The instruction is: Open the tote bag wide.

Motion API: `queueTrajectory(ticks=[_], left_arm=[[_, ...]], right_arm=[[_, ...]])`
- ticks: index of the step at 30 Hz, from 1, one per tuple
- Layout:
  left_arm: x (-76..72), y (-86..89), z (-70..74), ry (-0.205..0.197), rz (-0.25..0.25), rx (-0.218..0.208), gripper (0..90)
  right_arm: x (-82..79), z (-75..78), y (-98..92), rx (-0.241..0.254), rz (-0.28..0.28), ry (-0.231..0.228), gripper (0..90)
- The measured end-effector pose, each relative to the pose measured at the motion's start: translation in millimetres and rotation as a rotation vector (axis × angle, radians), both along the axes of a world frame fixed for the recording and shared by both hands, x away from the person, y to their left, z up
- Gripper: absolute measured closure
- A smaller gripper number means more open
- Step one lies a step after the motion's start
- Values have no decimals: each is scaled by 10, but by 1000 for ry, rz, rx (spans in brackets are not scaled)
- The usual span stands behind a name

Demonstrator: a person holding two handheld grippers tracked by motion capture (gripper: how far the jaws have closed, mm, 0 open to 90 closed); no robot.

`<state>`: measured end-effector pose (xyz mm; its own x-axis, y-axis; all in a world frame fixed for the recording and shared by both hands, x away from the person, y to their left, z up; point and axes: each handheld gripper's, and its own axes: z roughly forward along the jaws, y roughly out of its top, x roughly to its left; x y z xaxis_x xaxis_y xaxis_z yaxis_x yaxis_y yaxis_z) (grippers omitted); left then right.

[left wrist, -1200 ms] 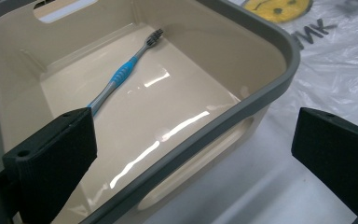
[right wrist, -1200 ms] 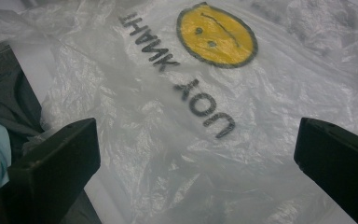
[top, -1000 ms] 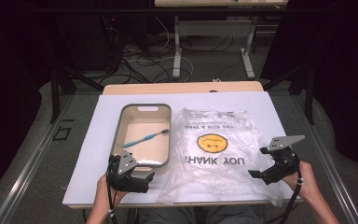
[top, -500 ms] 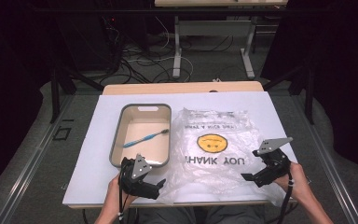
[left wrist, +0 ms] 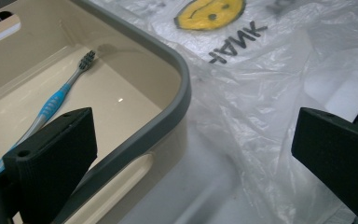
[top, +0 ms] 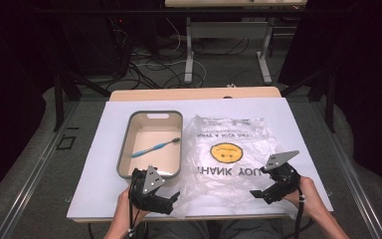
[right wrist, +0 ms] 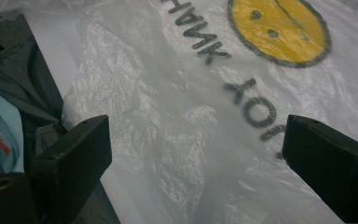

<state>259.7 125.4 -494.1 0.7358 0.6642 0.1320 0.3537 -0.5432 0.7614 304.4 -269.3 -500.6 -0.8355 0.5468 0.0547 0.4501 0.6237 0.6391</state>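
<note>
Both grippers' fingers apart, empty, at the bag's [top: 229, 154] near edge beside the tray [top: 124, 154]. Best to pinch one thin layer only, lifting gently.

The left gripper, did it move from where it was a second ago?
Yes. In the high view the left gripper has slid rightward along the near table edge, from the tray's near-left corner to its near-right corner, beside the plastic bag.
</note>
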Motion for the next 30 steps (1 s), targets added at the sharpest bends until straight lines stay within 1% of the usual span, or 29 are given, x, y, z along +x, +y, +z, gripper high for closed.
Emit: queueTrajectory(ticks=[1,2,4,5,6,7,8,9,10,11,13,14,15,16,17,18,19,20,21,22,23,24,25,26,27,29,30], left_arm=[[-5,-10,4,0,-4,5,1],[-7,-20,4,-4,-6,8,1],[-13,-42,0,4,-12,1,1],[-14,-52,-4,5,-12,-4,1],[-8,-50,4,1,-22,18,1],[-14,-65,-8,14,-23,1,1],[-15,-74,-12,7,-24,4,1],[-19,-82,-15,13,-31,6,2],[-22,-90,-15,11,-34,11,2],[-30,-103,-19,14,-36,8,2],[-41,-125,-19,17,-49,9,2],[-48,-137,-17,12,-50,17,2],[-59,-154,-24,17,-53,12,5],[-74,-180,-27,27,-70,21,6],[-80,-195,-30,31,-77,26,6],[-80,-195,-30,31,-77,26,7],[-86,-214,-42,28,-80,23,8],[-92,-229,-45,37,-87,27,10],[-95,-247,-55,44,-100,31,11],[-101,-268,-69,52,-106,37,12],[-102,-288,-87,55,-112,46,12],[-107,-312,-111,66,-118,44,17],[-109,-335,-134,75,-125,52,18],[-109,-360,-163,75,-129,60,18],[-106,-377,-180,97,-142,72,19],[-90,-417,-237,127,-153,89,23],[-74,-426,-264,130,-155,107,29]], right_arm=[[-6,-10,11,-3,7,13,110],[-10,-22,30,-9,1,24,120],[-12,-38,43,-10,9,25,138],[-10,-41,50,-23,24,40,142],[-13,-57,70,-33,38,48,144],[-3,-73,81,-29,41,27,151],[-3,-73,81,-29,41,27,151],[-20,-75,101,-38,38,54,152],[-20,-75,101,-38,38,54,152],[-15,-90,108,-34,51,46,153],[-25,-106,134,-48,58,65,153],[-22,-121,146,-54,67,53,153],[-29,-143,176,-64,75,69,154],[-21,-163,190,-63,86,59,157],[-23,-170,201,-70,85,73,167],[-30,-174,213,-81,77,85,194],[-21,-194,223,-81,78,65,236],[-23,-198,230,-91,77,76,272],[-23,-198,230,-91,77,76,272],[-17,-220,242,-97,81,68,406],[-17,-220,242,-97,81,68,406],[-20,-231,252,-115,71,67,504],[-21,-244,265,-115,67,70,564],[-22,-243,263,-122,74,73,609],[-17,-245,263,-128,70,64,661],[-16,-256,267,-133,66,64,737],[-19,-257,267,-133,64,69,769]])
